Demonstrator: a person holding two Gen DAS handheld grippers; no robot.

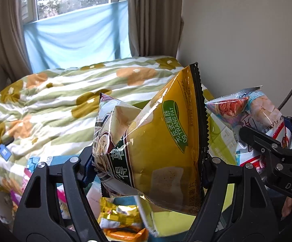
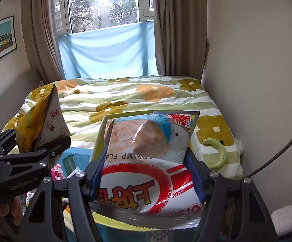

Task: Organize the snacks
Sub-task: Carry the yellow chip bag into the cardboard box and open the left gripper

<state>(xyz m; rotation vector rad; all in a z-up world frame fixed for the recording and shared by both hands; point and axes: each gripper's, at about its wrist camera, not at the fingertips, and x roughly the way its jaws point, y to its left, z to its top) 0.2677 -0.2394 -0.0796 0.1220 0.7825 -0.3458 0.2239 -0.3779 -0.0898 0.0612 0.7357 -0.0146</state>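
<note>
The left gripper [image 1: 148,161] held a yellow potato chip bag [image 1: 166,141] clamped between its two black fingers, the blue pads pressing the bag's sides; the bag stood tilted, its serrated black seam pointing up and its green "0g TRANS FAT" label facing the camera. The right gripper [image 2: 146,173] likewise held a shrimp flakes bag [image 2: 148,151] squeezed between its blue pads, the bag upside down with its red and white print nearest the camera and the pale chips picture farther away. Both bags hung in the air above a bed, side by side; in the left wrist view the shrimp flakes bag showed just to the right of the chip bag. Below the left gripper lay a heap of small snack packets [image 1: 119,217], gold and orange among them. The floral quilt [image 2: 146,96], striped green and white with orange and olive flowers, covered the bed; a pale green crescent-shaped object [image 2: 216,151] rested on its right side. Behind stood a window [image 2: 103,4] with beige curtains [image 2: 43,30] and a light blue cloth [image 2: 107,52] stretched across its lower part.
</note>
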